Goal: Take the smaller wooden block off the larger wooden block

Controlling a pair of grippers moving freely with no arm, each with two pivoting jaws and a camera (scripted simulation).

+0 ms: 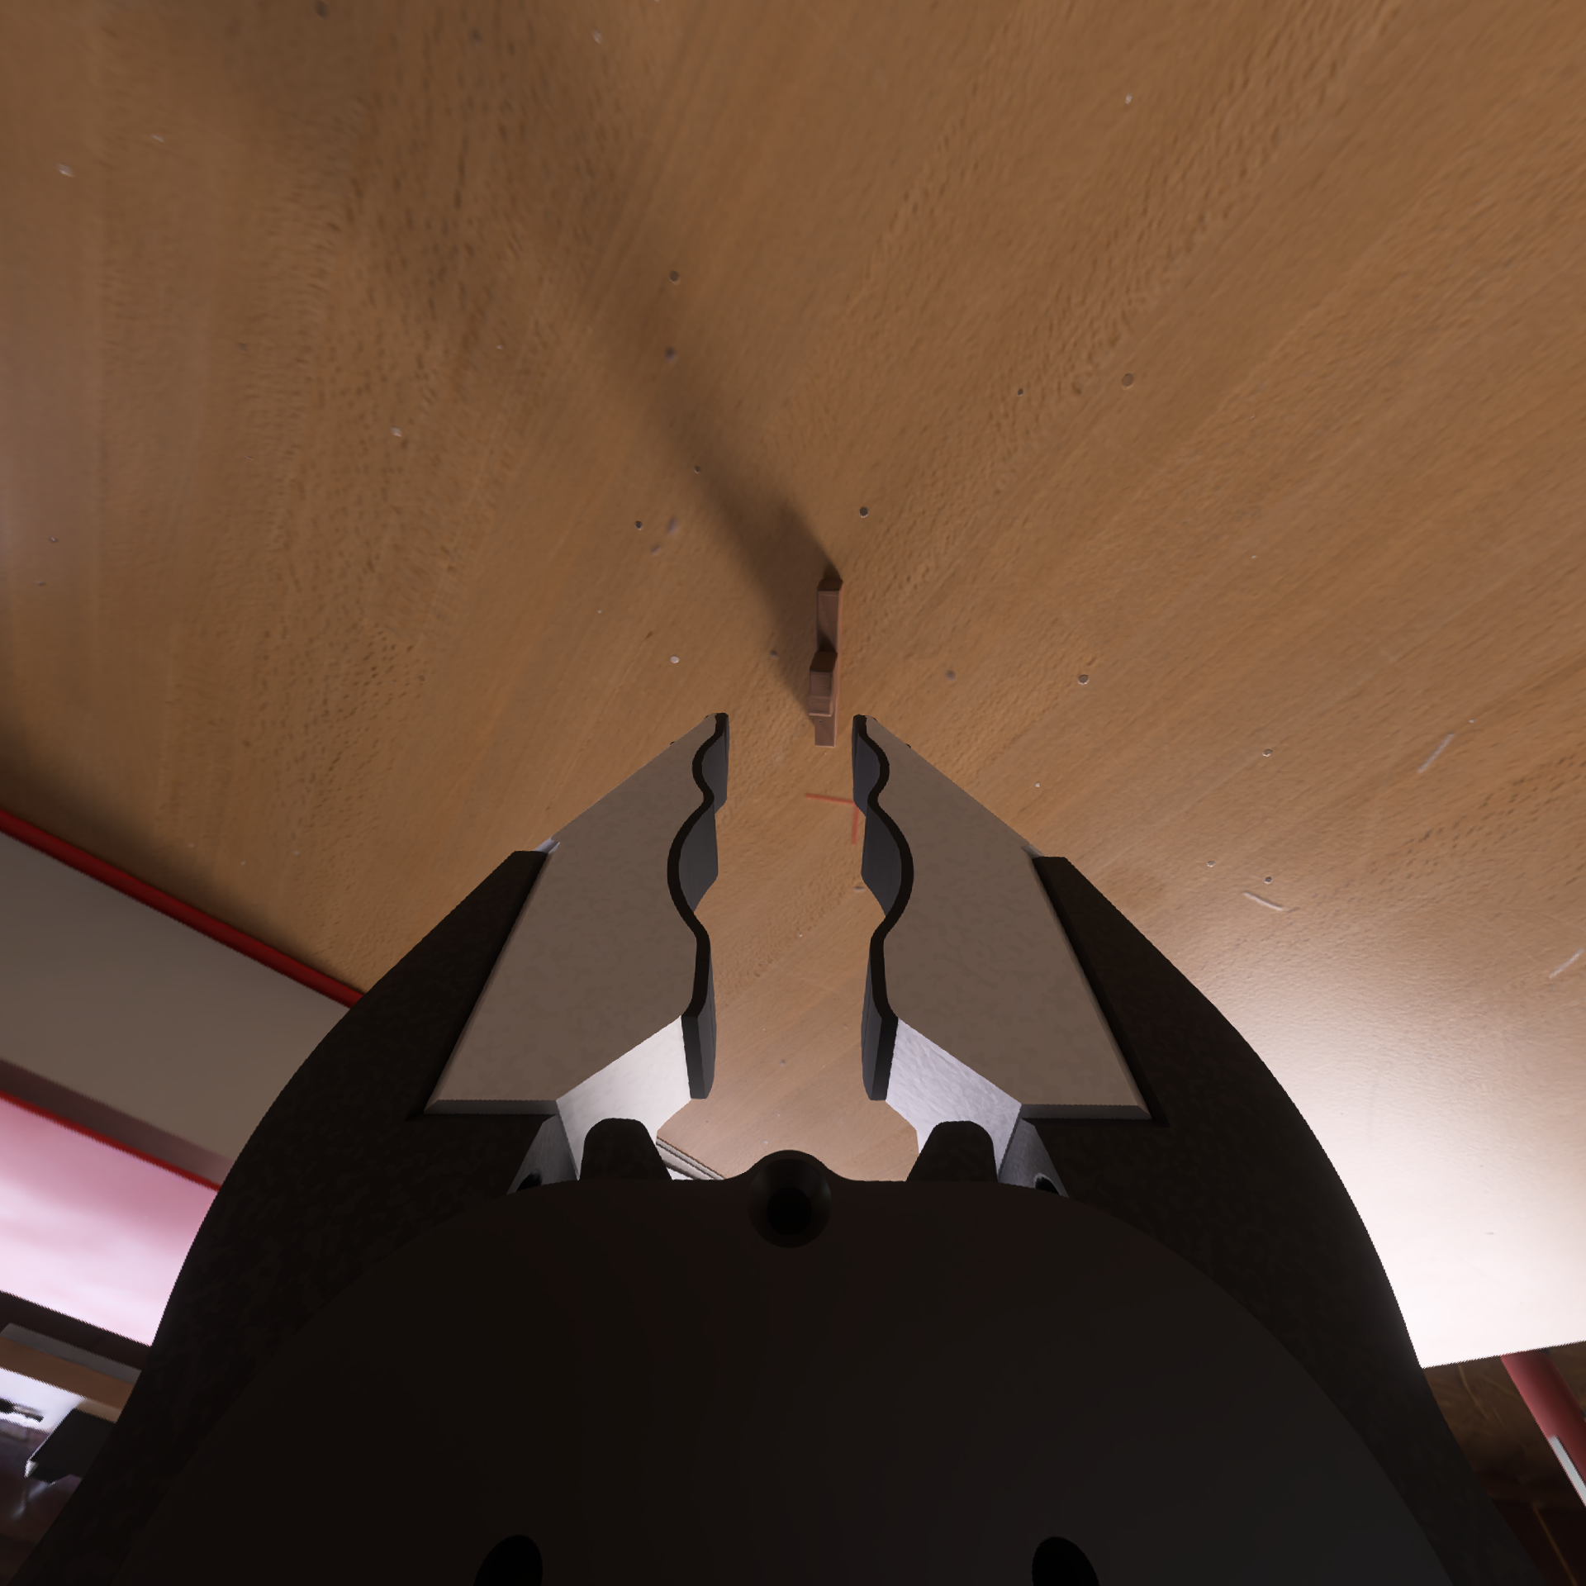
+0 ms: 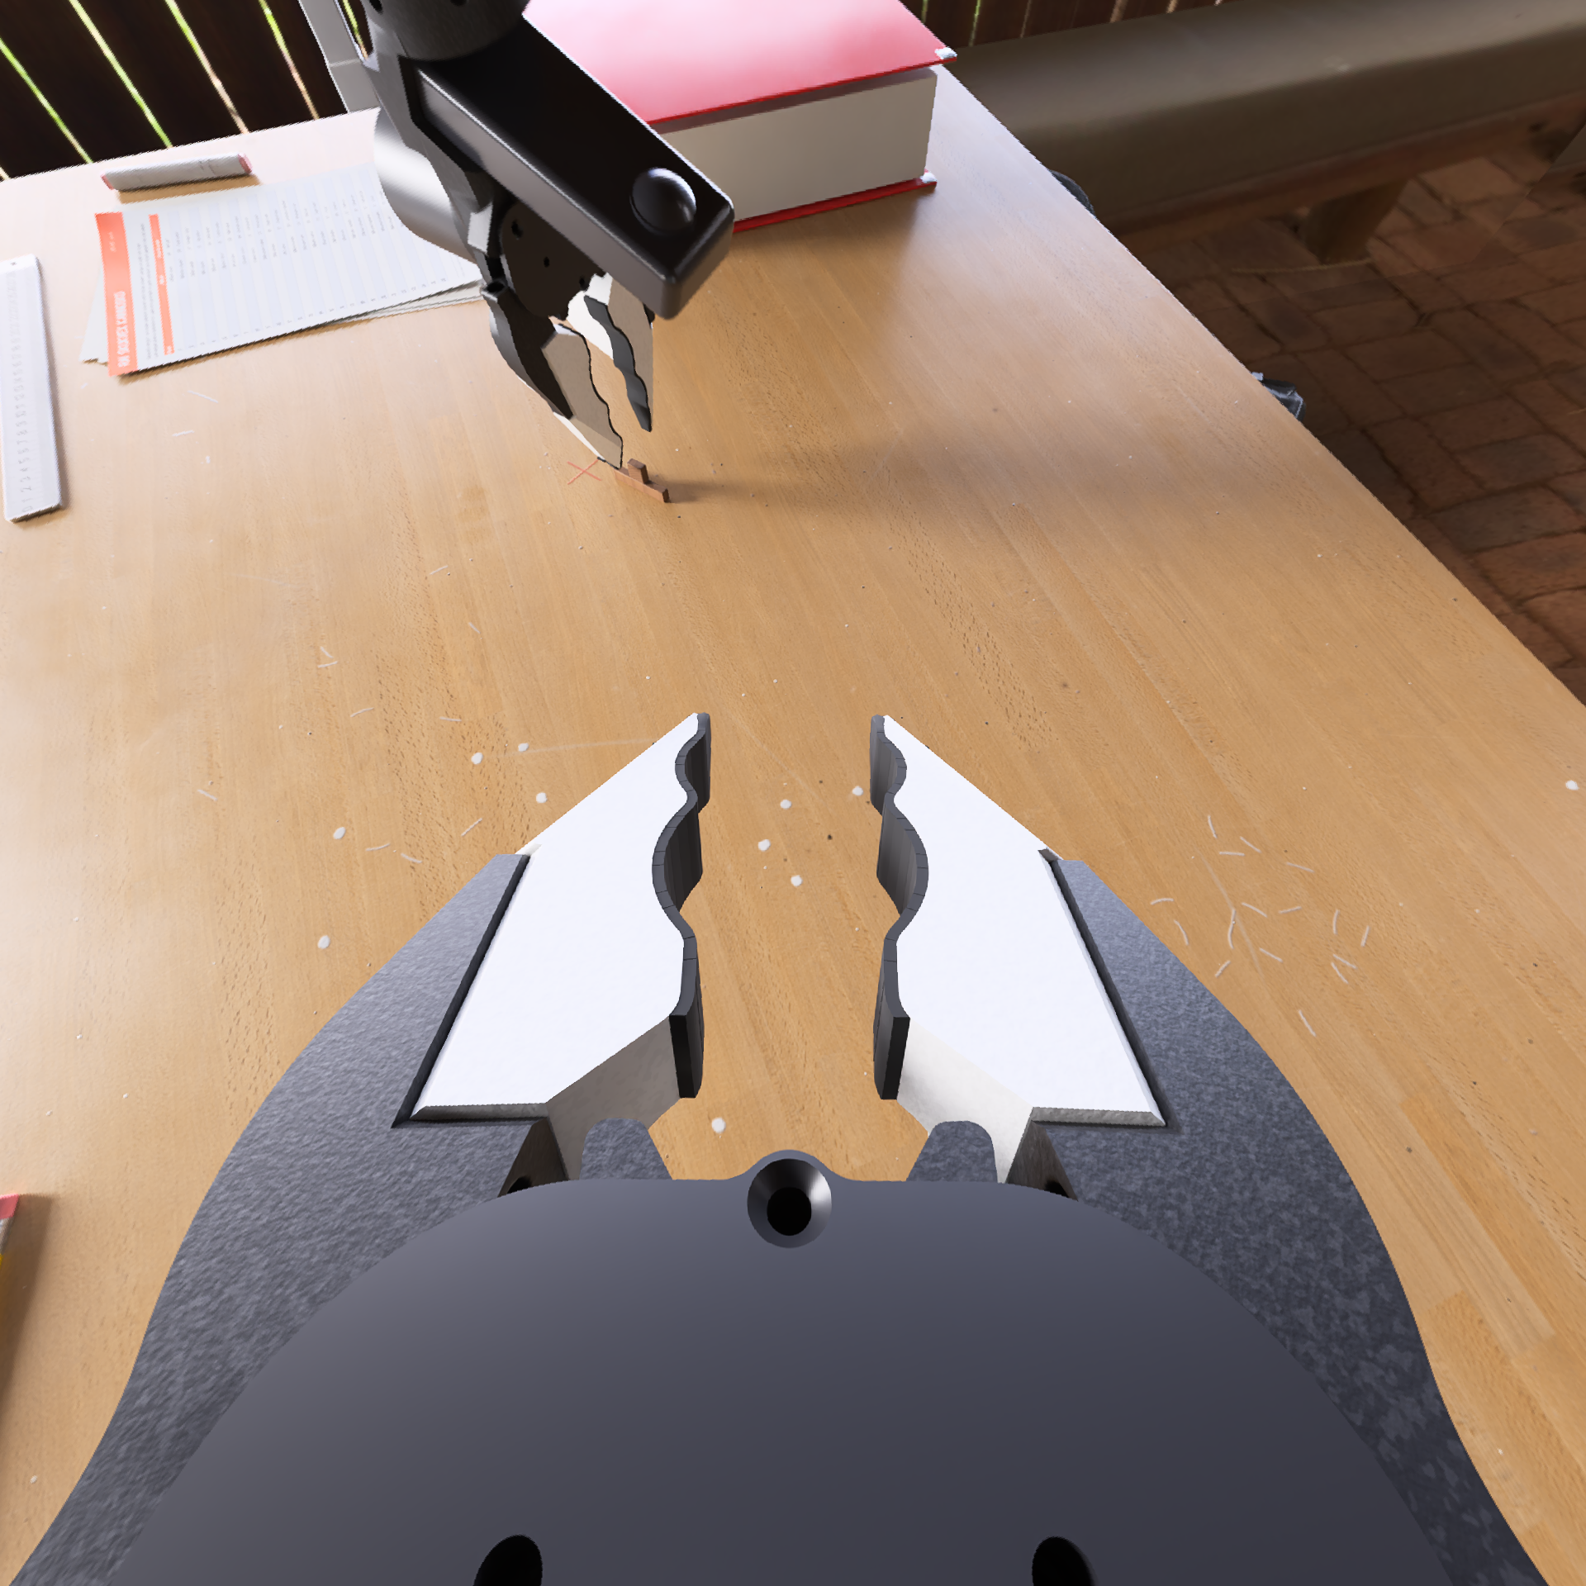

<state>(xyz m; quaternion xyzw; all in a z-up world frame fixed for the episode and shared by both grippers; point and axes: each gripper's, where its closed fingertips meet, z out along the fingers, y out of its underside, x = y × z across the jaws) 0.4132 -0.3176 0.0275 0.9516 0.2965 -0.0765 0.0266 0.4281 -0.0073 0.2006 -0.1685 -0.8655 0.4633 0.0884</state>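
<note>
- Wooden blocks lay on the worktop (image 2: 858, 601), just beyond the tips of the left gripper (image 1: 789, 725).
- In the left wrist view the large block (image 1: 826, 725) was a thin flat strip, with the small block (image 1: 822, 678) seated on it near the fingers' end and another raised piece at its far end.
- The left fingers (image 1: 708, 772) stood apart with nothing between them, tips just short of the strip.
- A faint red cross (image 1: 845, 807) was marked on the worktop between the left fingers.
- The right gripper (image 2: 789, 729) hovered well back from the blocks, its fingers (image 2: 695, 772) spread and empty.
- Far beyond the right fingers lay a red book (image 2: 798, 111), a printed sheet (image 2: 275, 257), a marker (image 2: 176, 170) and a ruler (image 2: 26, 386).
</note>
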